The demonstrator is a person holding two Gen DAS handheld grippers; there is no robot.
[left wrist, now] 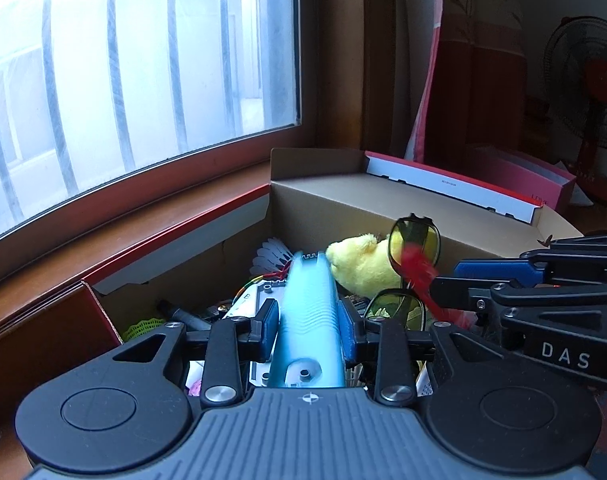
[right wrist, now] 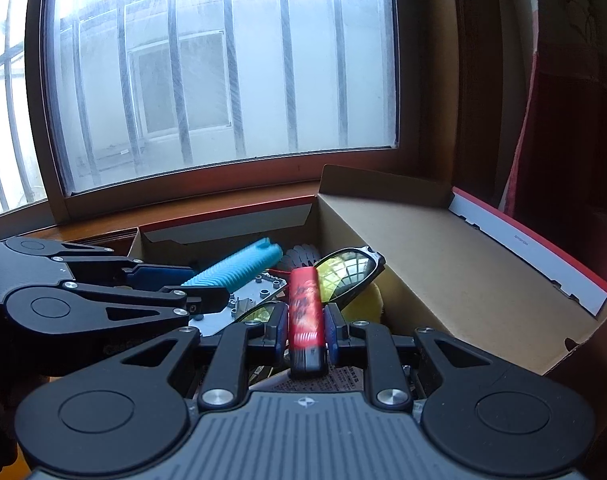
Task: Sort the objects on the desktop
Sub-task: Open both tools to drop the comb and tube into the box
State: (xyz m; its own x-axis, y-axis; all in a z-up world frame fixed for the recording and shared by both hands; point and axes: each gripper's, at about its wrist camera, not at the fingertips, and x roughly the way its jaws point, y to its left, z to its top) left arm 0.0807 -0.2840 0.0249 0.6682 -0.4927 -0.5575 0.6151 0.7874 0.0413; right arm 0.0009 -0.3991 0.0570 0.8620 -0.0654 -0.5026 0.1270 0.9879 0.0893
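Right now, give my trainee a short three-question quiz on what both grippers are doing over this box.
1. True or false: the left gripper holds a ribbed light-blue handle.
2. What colour is the lighter in the right gripper?
3. The yellow plush toy lies: A) on the windowsill, B) in the cardboard box, C) in a gripper.

Key: 1 true; 2 red; 3 B.
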